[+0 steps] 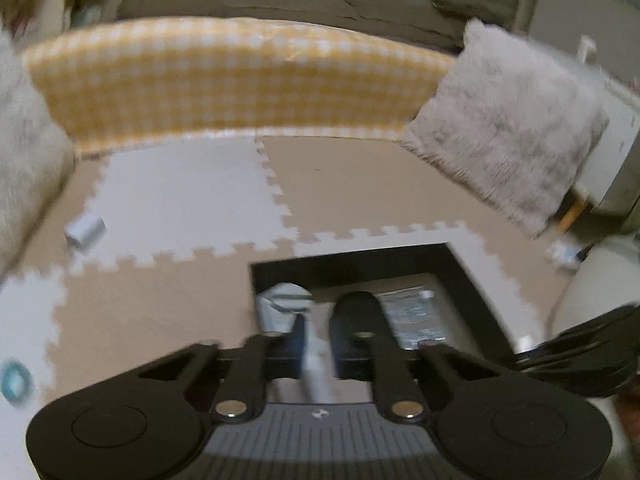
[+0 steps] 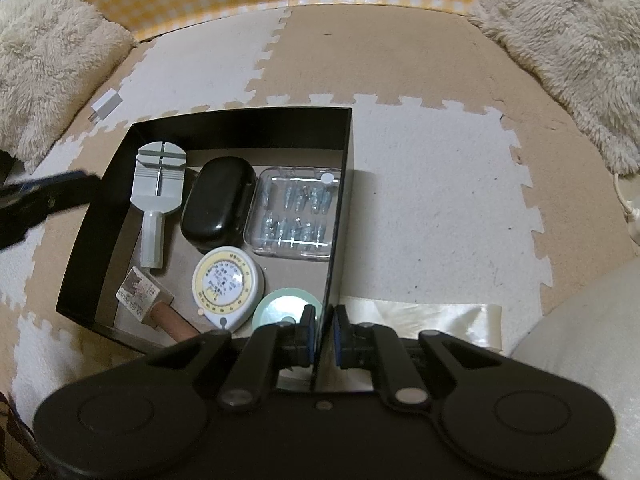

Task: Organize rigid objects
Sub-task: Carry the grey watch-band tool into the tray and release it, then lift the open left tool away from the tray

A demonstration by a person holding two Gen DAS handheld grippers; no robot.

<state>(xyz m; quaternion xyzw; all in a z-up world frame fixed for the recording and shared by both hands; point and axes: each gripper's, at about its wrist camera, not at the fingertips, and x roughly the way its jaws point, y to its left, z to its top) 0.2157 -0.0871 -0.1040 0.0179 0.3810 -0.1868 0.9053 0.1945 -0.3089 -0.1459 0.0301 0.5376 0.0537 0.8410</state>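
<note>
Two grippers work over a black box on the puzzle-mat floor. The right gripper (image 2: 322, 332) is clamped on the box's (image 2: 224, 126) right wall near its front corner, pads pressing the thin wall from both sides. The left gripper (image 1: 318, 344) has its jaws drawn almost together with a pale slim thing between them; blur keeps me from telling whether it is gripped. Only the right wrist view shows the box's contents: a grey watch-link tool (image 2: 158, 184), a black case (image 2: 218, 204), a clear plastic case (image 2: 296, 216) of small parts, a round tape measure (image 2: 226, 282) with fine print too small to read, a mint disc (image 2: 280, 308), and a small carton (image 2: 140, 290) lettered "UV GEL POLISH". The left view alone shows a teal ring (image 1: 15, 380) on the mat. A white charger (image 2: 107, 104) lies apart, beyond the box's far left corner. Bare mat (image 2: 440, 200) stretches right of the box to a shaggy cushion (image 2: 568, 52); a yellow checked panel (image 1: 224, 80) closes the far edge.
</note>
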